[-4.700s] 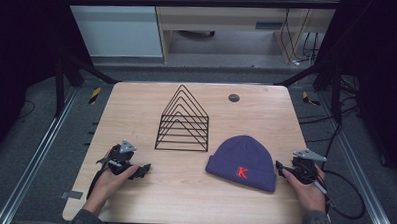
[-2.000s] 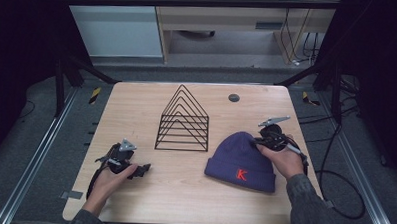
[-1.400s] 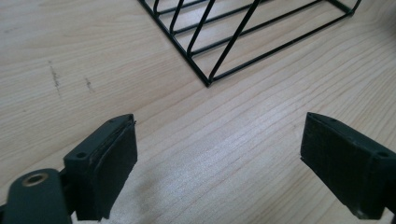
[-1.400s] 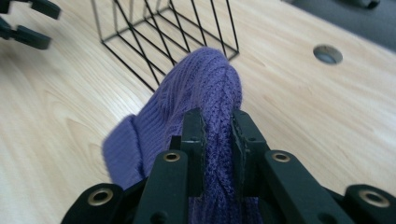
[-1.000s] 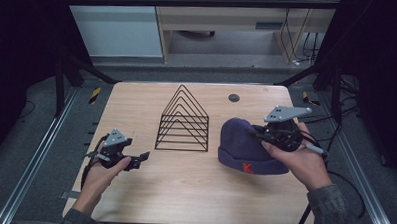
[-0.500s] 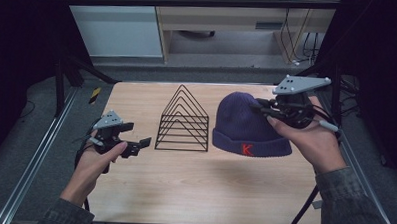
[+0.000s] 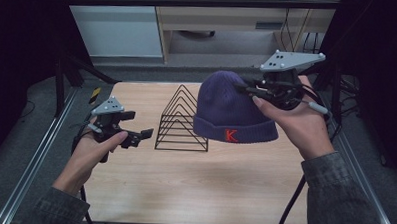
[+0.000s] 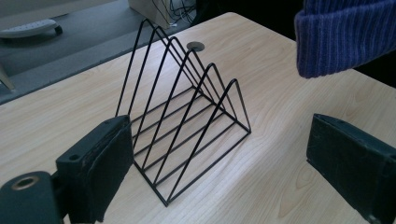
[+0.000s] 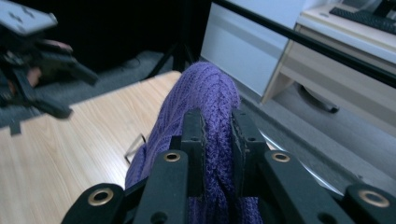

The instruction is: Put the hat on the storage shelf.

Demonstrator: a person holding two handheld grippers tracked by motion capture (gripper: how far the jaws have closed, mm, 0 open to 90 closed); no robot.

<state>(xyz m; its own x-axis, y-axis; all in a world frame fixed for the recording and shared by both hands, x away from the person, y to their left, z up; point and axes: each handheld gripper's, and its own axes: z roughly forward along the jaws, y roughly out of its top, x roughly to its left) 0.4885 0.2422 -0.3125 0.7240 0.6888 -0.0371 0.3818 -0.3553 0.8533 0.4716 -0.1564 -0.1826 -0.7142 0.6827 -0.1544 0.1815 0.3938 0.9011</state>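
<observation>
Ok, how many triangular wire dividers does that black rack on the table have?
6. The rack stands upright on the table, its triangular loops in a row from front to back, between the left gripper and the raised beanie. In the high view they overlap.

High view: fixed above the person's side, facing forward and down over the table [image 7: 193, 192]. Gripper views: close, along each gripper's jaws. The wire rack [image 7: 182, 122] appears in the high and left gripper views [image 8: 187, 126]
</observation>
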